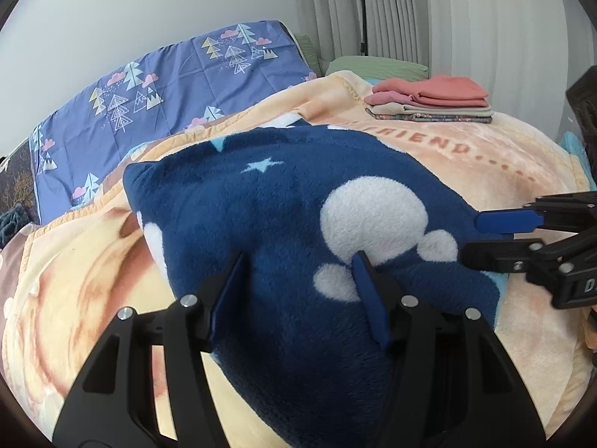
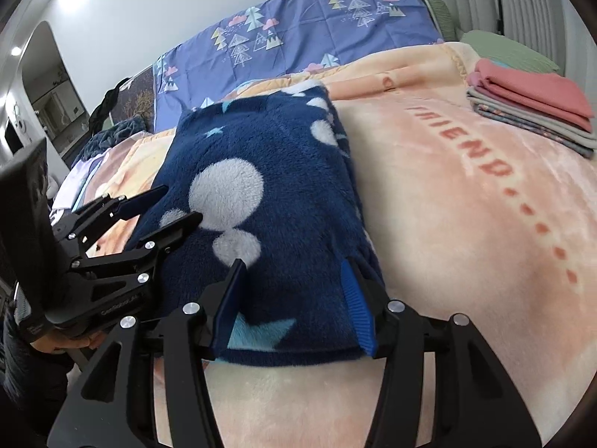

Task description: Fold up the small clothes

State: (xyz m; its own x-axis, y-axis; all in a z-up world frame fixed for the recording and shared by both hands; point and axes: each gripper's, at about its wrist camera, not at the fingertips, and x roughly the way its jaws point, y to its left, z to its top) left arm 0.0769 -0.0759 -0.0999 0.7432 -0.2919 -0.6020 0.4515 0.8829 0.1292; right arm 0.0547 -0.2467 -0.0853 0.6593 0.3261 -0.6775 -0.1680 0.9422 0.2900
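Observation:
A navy fleece garment (image 1: 276,224) with white spots and pale stars lies folded on the peach blanket (image 1: 466,171); it also shows in the right wrist view (image 2: 276,186). My left gripper (image 1: 298,261) is open, its fingers resting over the garment's near left part. It shows from the side in the right wrist view (image 2: 183,205). My right gripper (image 2: 293,267) is open over the garment's near right corner, with nothing pinched. It shows at the right edge of the left wrist view (image 1: 474,237).
A stack of folded clothes (image 1: 429,102), pink on top, sits at the far right of the bed (image 2: 537,108). A purple tree-print quilt (image 1: 156,100) lies along the wall behind. A green pillow (image 1: 377,65) is at the head. Grey curtains (image 1: 447,11) hang behind.

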